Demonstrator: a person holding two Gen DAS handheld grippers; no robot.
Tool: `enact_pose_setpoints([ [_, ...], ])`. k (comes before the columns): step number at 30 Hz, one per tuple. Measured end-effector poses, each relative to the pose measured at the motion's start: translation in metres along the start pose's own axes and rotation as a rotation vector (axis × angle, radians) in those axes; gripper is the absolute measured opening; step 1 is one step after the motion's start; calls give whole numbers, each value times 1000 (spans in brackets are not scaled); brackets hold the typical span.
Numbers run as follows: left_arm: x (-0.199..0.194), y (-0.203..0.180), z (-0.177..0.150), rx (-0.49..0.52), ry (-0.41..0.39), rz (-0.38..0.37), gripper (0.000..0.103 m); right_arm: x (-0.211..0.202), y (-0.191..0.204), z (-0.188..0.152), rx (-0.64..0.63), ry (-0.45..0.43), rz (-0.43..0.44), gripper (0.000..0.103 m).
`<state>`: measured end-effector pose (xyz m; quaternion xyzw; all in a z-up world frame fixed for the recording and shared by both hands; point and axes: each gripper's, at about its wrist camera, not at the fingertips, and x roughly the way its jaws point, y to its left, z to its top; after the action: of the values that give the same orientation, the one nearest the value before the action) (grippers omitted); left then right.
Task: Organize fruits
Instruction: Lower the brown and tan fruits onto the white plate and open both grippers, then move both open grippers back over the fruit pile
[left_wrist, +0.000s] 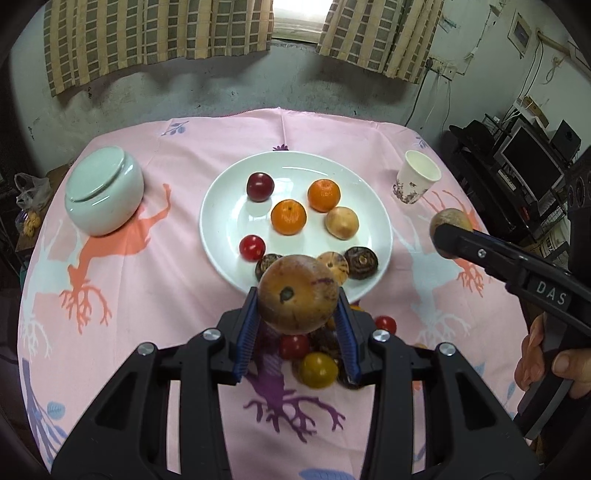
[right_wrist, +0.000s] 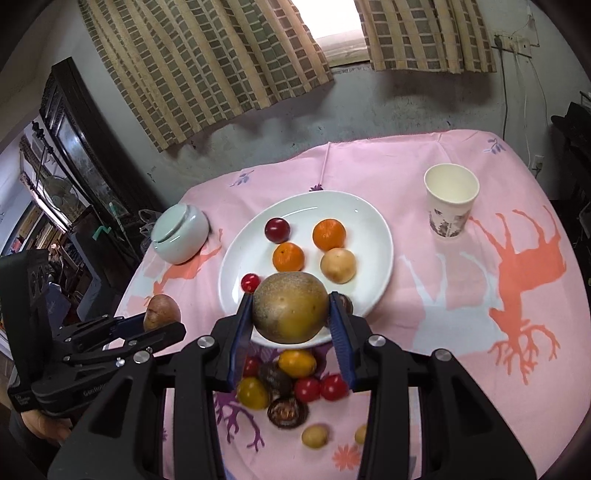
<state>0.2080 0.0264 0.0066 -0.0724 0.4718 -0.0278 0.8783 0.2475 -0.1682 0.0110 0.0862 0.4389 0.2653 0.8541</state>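
Ceramic jar: at the far left of the counter (left_wrist: 221, 140) we see a pale green jar (left_wrist: 104, 190) with its lid on, standing apart from the plate.
Left hand-held gripper: our left hand-held gripper (left_wrist: 298, 325) tilts down toward the counter, its blue pads (left_wrist: 248, 325) pressed on either side of a brown, purple-streaked fruit (left_wrist: 297, 293), which hangs clear of the cloth above the near rim of the plate.
Left hand-held gripper from the right wrist: there it (right_wrist: 162, 325) reaches in from the left edge, the fruit (right_wrist: 161, 312) at its tip.
Plate: the white plate (left_wrist: 229, 221) sits mid-counter with a dark red plum (left_wrist: 260, 187), two oranges (left_wrist: 288, 217), a tan round fruit (left_wrist: 342, 222), a cherry tomato (left_wrist: 252, 247) and dark, ridged fruits (left_wrist: 361, 262) near its front rim.
Loose pile: below the plate, on the pink cloth, we see tomatoes (right_wrist: 318, 387), yellow fruits (right_wrist: 253, 393) and dark fruits (right_wrist: 287, 411) bunched together, touching.
Right hand-held gripper: our right hand-held gripper (right_wrist: 291, 325) also slants downward, clamped on a large greenish-brown fruit (right_wrist: 290, 307) held over the plate's near edge.
Right hand: in the left wrist view, fingers (left_wrist: 554, 363) wrap the handle at the right edge, and the gripper (left_wrist: 448, 236) stretches out toward the cup side with its fruit (left_wrist: 450, 221).
Paper cup: a paper cup (left_wrist: 417, 181) stands upright at the far right, well apart from the plate.
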Motion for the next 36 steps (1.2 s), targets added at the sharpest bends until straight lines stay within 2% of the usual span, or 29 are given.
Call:
enact_pose_setpoints([
  [8, 54, 8, 14, -14, 59, 9, 40, 61, -12, 10, 41, 64, -7, 41],
  [17, 90, 13, 18, -31, 109, 4, 40, 100, -20, 13, 83, 120, -10, 41],
  [20, 94, 12, 18, -40, 117, 10, 49, 111, -21, 12, 114, 160, -15, 42],
  [21, 93, 11, 18, -45, 119, 1, 55, 114, -22, 12, 144, 179, -12, 42],
  [22, 92, 12, 17, -57, 121, -8, 61, 113, -24, 11, 168, 185, -11, 43],
  [25, 83, 16, 14, -95, 115, -1, 61, 107, -25, 7, 173, 186, -4, 43],
  [29, 67, 16, 4, -90, 111, 12, 65, 90, -29, -3, 182, 187, 5, 43],
  [31, 58, 17, -5, -89, 113, 31, 70, 79, -32, -12, 195, 182, 1, 45],
  [36, 35, 24, -37, -116, 133, 50, 73, 50, -35, -45, 192, 192, -36, 45],
])
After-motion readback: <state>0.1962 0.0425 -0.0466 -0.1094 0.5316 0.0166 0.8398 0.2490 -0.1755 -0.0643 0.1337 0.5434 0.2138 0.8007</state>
